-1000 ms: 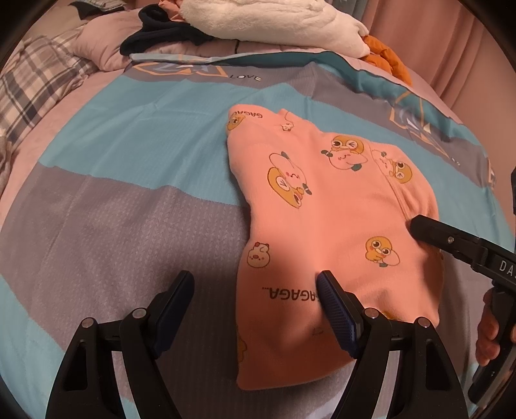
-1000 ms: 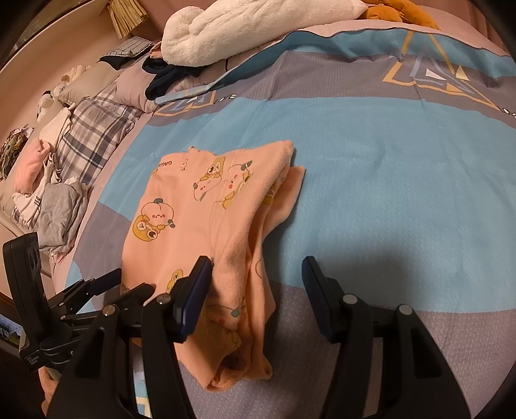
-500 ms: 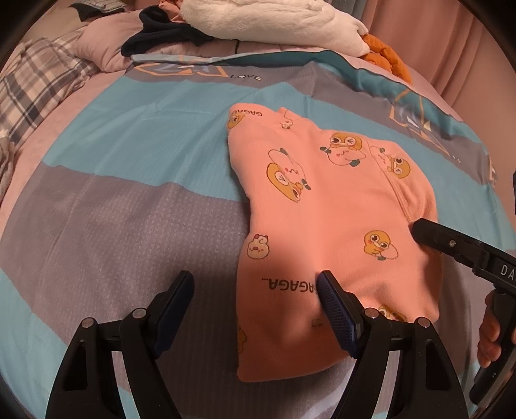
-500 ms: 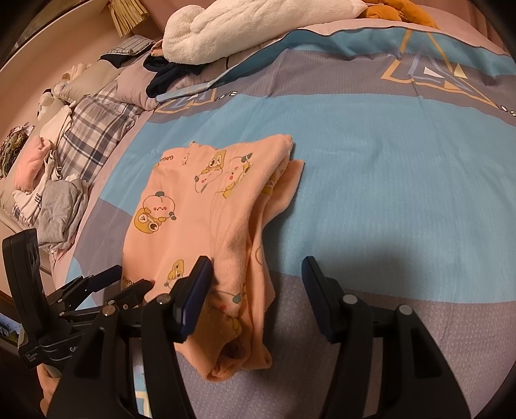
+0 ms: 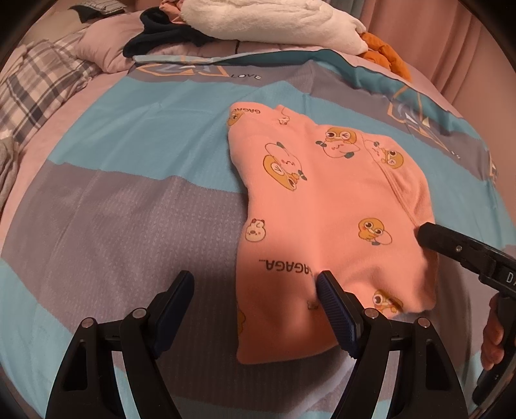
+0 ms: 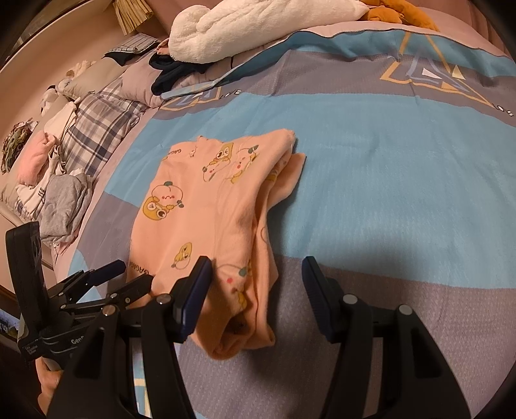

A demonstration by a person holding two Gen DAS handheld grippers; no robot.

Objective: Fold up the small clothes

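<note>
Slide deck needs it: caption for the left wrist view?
Open left gripper poised over a partly folded peach garment on a striped bedspread.

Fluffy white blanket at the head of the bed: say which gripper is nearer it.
Neither clearly. The fluffy white blanket lies far beyond the left gripper and right gripper, both over the peach garment's near end.

Left gripper [image 5: 254, 299] and right gripper [image 6: 256, 283] both gape, angled downward.

Blue-and-grey striped bedspread [image 5: 135, 167] — a folded pink cartoon-print garment [image 5: 325, 206] lies flat on it.
</note>
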